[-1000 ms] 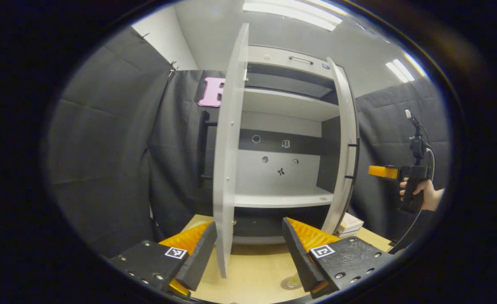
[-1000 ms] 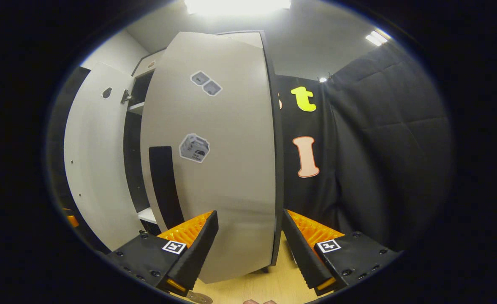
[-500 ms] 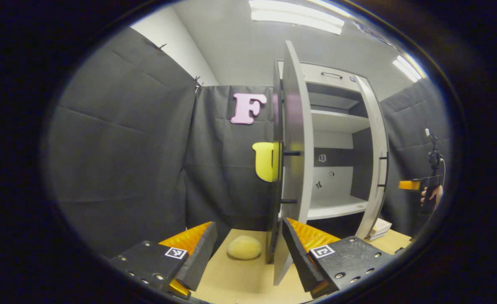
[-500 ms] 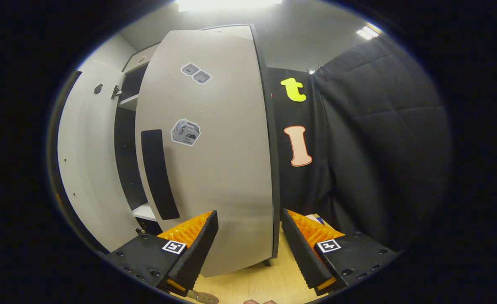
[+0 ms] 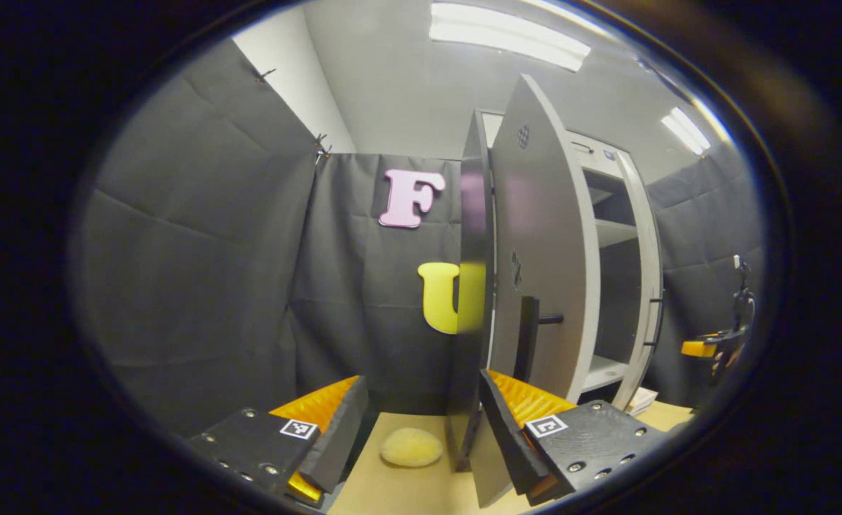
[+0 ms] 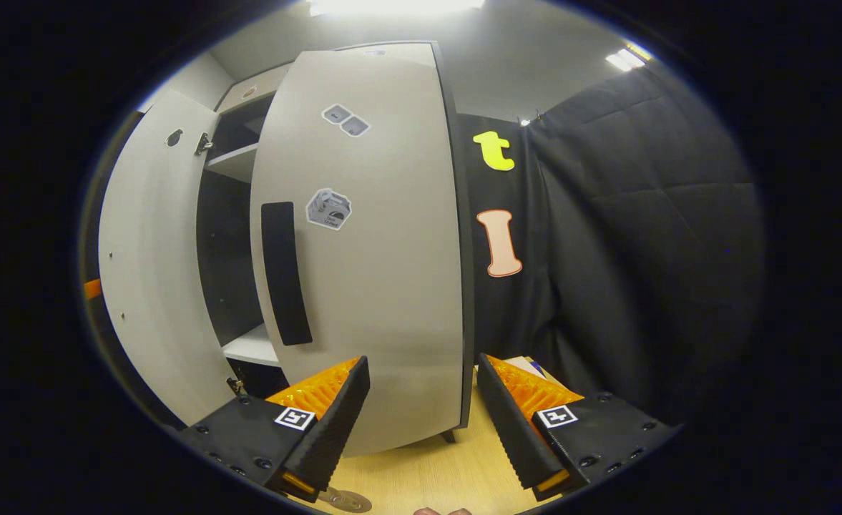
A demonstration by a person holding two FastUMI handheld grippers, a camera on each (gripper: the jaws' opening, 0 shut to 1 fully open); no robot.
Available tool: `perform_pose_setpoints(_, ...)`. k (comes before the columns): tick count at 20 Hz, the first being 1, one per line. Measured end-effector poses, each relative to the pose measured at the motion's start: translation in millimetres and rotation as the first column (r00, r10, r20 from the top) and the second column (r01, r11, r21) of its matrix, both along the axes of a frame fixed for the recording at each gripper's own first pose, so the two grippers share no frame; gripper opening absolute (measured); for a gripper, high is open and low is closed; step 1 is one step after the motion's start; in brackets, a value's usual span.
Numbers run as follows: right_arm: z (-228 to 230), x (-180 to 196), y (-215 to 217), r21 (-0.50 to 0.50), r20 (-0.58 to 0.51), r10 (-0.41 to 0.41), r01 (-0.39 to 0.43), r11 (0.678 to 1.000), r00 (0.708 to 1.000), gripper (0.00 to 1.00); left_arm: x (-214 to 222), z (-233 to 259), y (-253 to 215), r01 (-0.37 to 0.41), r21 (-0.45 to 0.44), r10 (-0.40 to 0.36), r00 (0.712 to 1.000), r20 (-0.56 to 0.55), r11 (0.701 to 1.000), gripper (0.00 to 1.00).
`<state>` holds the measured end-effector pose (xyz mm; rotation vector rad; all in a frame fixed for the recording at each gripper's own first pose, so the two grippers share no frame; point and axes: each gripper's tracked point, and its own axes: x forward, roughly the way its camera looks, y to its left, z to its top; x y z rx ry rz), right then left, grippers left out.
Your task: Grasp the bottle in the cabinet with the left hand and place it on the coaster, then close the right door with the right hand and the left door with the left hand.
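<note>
Left gripper (image 5: 421, 422) is being held wide open and empty just left of the left door (image 5: 546, 250), whose edge is being viewed between its fingers. Right gripper (image 6: 421, 415) is being held equally spread, empty, before the right door (image 6: 385, 286).

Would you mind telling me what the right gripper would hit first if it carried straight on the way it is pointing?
Most likely the outer face of the right door: the right gripper, jaws open, points at its lower part. How near it is cannot be judged.
</note>
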<state>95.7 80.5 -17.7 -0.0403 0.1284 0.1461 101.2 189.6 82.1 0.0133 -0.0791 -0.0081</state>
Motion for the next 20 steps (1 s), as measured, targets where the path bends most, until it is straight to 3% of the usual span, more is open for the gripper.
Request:
perform_pose_setpoints(9,-12,-27,-24,-0.013,-0.008,-0.088,0.088,0.996,0.996,0.97,84,4,-7,0.133,-0.052,-0.135,0.99,-0.04,0.99,0.9)
perform_pose_setpoints(13,-16,-30,-35,0.006,-0.016,-0.126,0.126,0.992,0.992,0.97,93,0,-28,0.178,0.01,-0.176,0.982,-0.074,0.984,0.89)
perform_pose_setpoints(15,-19,-29,-40,0.018,-0.024,-0.142,0.143,0.99,0.99,0.97,95,1,-27,0.166,0.035,-0.163,0.983,-0.083,0.986,0.89)
perform_pose_setpoints(20,-30,-28,-45,0.025,-0.049,-0.156,0.158,0.987,0.986,0.96,91,-5,-34,0.199,0.001,-0.197,0.976,-0.095,0.98,0.89)
